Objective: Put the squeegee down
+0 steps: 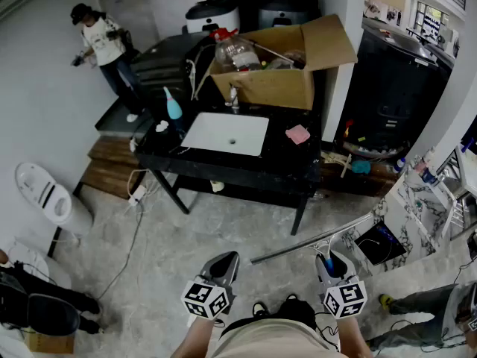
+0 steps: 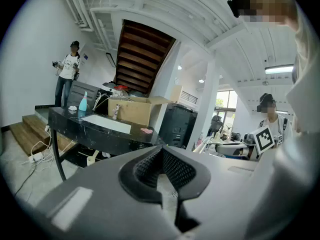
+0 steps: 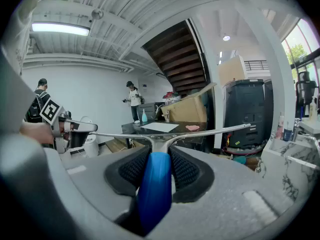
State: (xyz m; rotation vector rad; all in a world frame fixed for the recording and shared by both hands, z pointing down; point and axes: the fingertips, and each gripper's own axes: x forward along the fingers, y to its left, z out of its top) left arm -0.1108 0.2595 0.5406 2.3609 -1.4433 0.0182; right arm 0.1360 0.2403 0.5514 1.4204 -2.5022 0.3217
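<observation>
Gripping squeegee (image 3: pixel 156 184) by its blue handle in right tool (image 3: pixel 160 153), blade held level out front, clear of floor (image 1: pixel 223 222). Holding left tool (image 2: pixel 161 151) closed, empty, unneeded. Beyond, well apart: dark surface (image 1: pixel 294 161), likely set-down spot.

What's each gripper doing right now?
Left gripper: closed, nothing between its jaws.
Right gripper: closed on the squeegee, gripping its blue handle.
</observation>
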